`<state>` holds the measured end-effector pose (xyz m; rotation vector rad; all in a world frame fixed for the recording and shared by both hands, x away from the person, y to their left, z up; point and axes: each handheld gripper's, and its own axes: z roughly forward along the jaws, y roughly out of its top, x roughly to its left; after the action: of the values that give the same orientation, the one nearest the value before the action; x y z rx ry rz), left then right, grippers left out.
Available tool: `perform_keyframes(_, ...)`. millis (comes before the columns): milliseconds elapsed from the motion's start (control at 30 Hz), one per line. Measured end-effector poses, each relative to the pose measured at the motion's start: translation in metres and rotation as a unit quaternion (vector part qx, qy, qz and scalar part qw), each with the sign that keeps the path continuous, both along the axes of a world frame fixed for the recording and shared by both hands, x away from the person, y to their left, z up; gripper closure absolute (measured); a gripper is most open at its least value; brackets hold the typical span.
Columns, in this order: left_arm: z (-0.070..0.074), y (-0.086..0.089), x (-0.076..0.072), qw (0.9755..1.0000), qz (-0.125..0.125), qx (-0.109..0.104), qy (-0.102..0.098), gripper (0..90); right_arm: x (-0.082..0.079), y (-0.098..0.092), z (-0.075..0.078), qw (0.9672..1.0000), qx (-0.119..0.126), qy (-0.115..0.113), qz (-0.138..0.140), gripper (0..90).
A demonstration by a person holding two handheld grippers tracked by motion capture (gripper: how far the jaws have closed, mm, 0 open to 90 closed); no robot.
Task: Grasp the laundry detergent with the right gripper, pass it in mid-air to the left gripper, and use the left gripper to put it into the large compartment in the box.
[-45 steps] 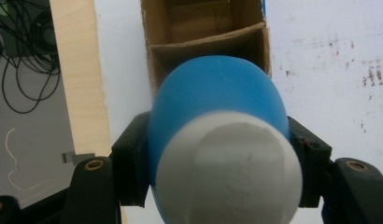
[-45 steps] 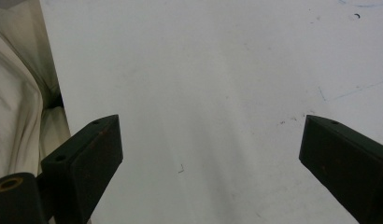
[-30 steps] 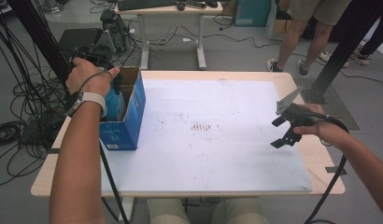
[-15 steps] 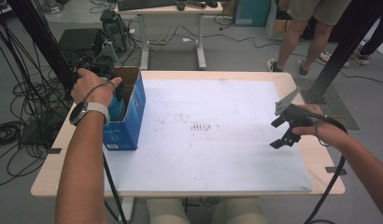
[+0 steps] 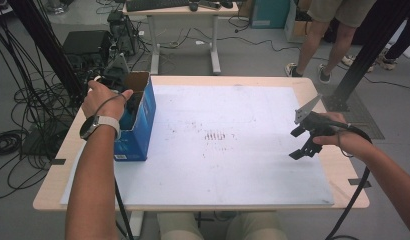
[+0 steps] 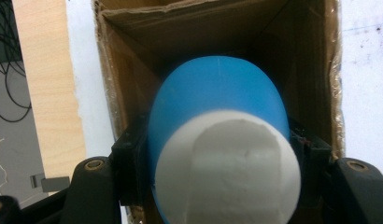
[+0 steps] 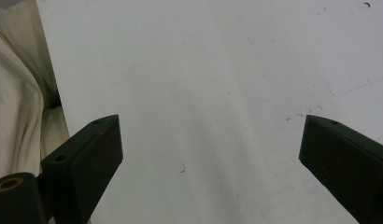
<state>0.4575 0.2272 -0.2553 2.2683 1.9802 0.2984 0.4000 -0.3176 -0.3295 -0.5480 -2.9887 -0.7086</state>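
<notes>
Gripping smooth blue-and-white rounded object [image 6: 217, 154], cardboard box [image 6: 129, 93]

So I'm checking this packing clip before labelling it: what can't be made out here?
- Floor of the cardboard box: left gripper view, hidden by the blue and white object in the left claw.
- That object's near end: cut off by the bottom edge.
- Left claw: high view, hidden by the hand and box wall.
</notes>
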Motion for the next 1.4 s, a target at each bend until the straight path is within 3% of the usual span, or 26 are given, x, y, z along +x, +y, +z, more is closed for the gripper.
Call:
perform_keyframes(267, -0.01, -0.001, 0.001, 1.0, 0.003, -0.001, 0.006, 37.5, 0.0, 0.0, 0.0, 1.0, -0.003, 0.004, -0.004, 6.0)
perform_keyframes(1400, -0.011, 0.0, 0.001, 0.9999, 0.009, -0.002, 0.008, 37.4, 0.001, 0.001, -0.001, 1.0, -0.002, 0.001, -0.002, 6.0)
